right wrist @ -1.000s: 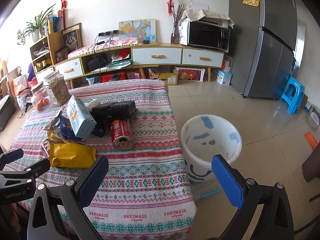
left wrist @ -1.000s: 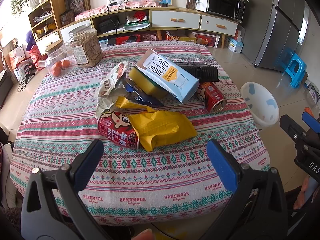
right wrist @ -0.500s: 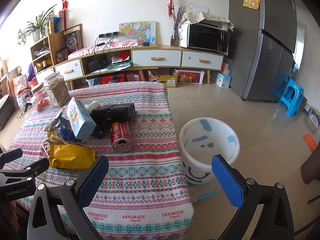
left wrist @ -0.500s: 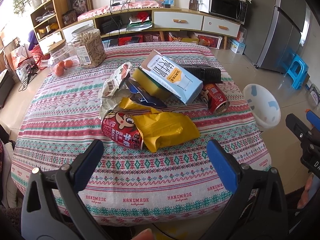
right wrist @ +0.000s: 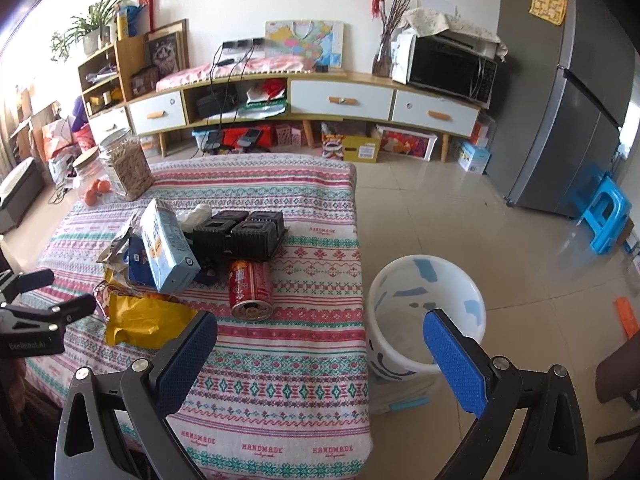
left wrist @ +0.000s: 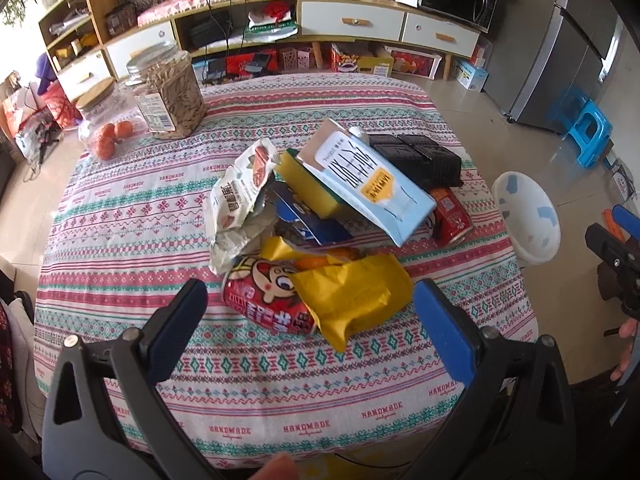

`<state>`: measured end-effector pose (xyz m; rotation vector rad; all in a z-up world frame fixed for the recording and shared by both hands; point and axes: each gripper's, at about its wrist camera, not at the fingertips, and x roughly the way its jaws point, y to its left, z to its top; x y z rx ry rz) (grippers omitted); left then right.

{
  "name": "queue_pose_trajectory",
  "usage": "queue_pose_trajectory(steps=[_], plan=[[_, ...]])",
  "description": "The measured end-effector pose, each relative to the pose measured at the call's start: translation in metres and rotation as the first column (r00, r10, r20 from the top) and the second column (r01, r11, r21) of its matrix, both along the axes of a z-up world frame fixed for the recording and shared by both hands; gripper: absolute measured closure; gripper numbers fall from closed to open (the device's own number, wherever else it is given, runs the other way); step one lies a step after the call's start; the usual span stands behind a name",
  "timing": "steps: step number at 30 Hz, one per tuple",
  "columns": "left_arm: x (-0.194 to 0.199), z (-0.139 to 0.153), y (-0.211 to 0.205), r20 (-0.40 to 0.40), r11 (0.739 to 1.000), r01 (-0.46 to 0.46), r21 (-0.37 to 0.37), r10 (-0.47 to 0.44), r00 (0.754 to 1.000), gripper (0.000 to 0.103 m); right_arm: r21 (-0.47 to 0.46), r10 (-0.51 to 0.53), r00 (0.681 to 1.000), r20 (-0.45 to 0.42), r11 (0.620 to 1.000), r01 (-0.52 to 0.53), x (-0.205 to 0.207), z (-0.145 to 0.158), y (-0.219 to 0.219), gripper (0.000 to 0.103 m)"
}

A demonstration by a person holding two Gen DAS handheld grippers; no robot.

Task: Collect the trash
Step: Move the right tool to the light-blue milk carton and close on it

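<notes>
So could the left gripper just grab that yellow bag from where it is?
Probably yes: the left gripper is open, the yellow bag lies on top of the pile right ahead, and nothing stands between them.

Trash pile mid table (left wrist: 120, 216), crumpled wrapper (left wrist: 352, 296) nearest over a can (left wrist: 264, 300), carton (left wrist: 368, 184) behind leaning on sponge (left wrist: 308, 184), tray (right wrist: 240, 234) far right, jars (left wrist: 170, 92) far left, bucket (right wrist: 426, 312) on floor right of table

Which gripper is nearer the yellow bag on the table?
Left. The left gripper is open right over the yellow bag, a finger on either side. The right gripper is open farther off, toward the white bucket.
</notes>
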<state>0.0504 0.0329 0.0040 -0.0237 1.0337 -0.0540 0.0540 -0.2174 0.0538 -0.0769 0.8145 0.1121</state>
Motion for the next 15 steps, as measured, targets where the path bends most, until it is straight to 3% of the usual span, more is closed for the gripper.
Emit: queue_pose_trajectory(steps=[5, 12, 15], plan=[[0.034, -0.008, 0.019, -0.107, 0.997, -0.012, -0.075, 0.004, 0.994, 0.001, 0.006, 0.024, 0.999, -0.049, 1.0, -0.024, 0.03, -0.006, 0.008, 0.0], [0.046, -0.03, 0.053, -0.155, 0.982, -0.098, -0.161, 0.073, 0.985, 0.005, -0.007, 0.109, 0.986, -0.126, 0.994, -0.11, 0.048, -0.034, 0.033, 0.0], [0.046, -0.032, 0.061, -0.147, 0.983, -0.108, -0.148, 0.086, 0.985, 0.005, -0.038, 0.175, 0.977, -0.119, 0.983, -0.181, 0.052, -0.033, 0.057, 0.0]])
